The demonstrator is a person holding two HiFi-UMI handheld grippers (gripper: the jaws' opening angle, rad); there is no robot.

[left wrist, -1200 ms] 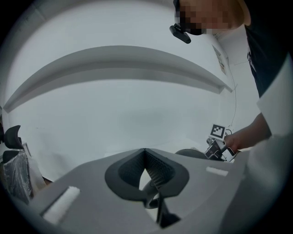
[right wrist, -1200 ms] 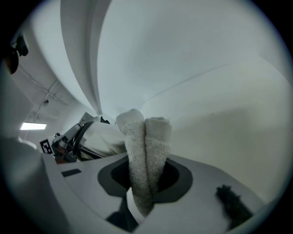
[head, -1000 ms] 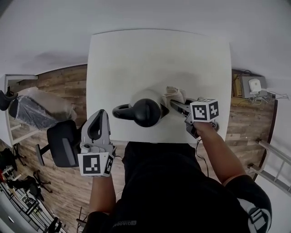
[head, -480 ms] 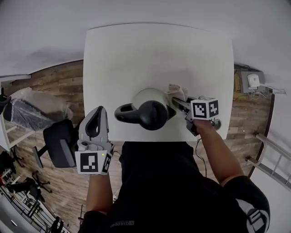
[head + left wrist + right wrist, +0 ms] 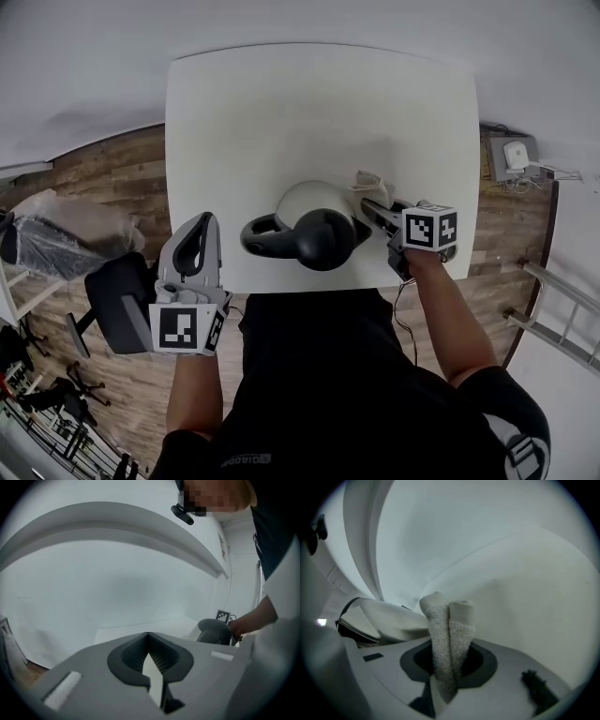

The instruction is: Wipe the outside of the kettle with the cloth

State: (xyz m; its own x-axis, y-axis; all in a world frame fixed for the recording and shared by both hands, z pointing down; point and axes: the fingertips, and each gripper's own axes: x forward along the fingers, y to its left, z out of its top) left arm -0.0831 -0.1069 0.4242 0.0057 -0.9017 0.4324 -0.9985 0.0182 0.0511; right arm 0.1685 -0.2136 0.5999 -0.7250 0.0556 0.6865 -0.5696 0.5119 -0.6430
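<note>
kettle (image 5: 314, 225): cream, black | cloth (image 5: 447, 639): beige | table (image 5: 309, 112): white | floor (image 5: 117, 173): brown

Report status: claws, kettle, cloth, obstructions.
Right claw shut on cloth, beside kettle. Left claw shut, empty, off the kettle. No obstruction seen.

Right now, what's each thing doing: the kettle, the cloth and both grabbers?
White kettle with black lid and handle: upright on the white table, lid closed.
Beige fluffy cloth: folded, clamped, beside the kettle.
Right gripper: shut on the cloth.
Left gripper: shut, empty, off the kettle.
</note>
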